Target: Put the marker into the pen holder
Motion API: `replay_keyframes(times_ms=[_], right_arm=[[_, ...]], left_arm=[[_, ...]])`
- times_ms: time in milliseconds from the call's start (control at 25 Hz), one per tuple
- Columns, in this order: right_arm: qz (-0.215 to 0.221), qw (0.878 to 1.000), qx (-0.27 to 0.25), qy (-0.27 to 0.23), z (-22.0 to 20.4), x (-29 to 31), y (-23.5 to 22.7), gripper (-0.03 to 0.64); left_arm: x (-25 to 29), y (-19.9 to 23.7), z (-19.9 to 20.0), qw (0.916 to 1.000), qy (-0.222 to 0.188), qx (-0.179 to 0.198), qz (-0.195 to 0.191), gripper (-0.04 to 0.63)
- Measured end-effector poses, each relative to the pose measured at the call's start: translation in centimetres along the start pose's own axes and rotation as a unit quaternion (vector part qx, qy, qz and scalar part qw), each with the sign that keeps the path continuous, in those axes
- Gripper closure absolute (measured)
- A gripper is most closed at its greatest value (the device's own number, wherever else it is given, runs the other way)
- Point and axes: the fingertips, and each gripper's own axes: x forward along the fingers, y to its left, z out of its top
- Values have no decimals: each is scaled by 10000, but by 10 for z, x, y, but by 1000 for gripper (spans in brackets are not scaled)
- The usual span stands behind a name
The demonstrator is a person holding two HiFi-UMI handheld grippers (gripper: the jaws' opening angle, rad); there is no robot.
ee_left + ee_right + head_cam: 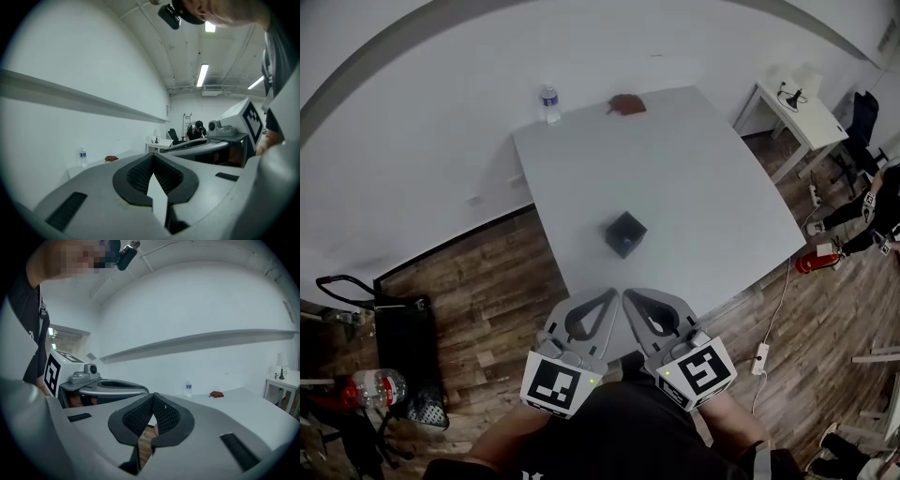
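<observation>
1. As seen from the head view, the black pen holder (625,233) stands near the middle of a white table (712,187). A small blue patch is seen in its mouth, but whether that is the marker cannot be told. A water bottle (549,103) and a reddish-brown object (627,105) are set at the table's far edge, well apart from the holder. The left gripper (609,298) and right gripper (631,300) are held side by side at the near edge. Each cube carries a black-and-white square code, and no words can be read.
2. Seen from the left gripper view, the jaws are brought together at their tips, with nothing caught between the ribbed pads. The bottle's label is too small to be read. A person (197,131) is seen bent over a far desk.
3. Seen from the right gripper view, the jaws likewise meet at their tips and are empty. Wooden floor (146,441) is glimpsed through the gap behind them. A lamp (281,371) stands on a side desk at the far right.
</observation>
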Motion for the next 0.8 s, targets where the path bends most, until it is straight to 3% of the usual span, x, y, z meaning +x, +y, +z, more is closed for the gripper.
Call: replay_keyframes(times_ms=[800], right_arm=[[-170,9996,-217,-57,4,-23,23,601]], left_arm=[[-26,-21,8,9994,-312,84,-90,591]])
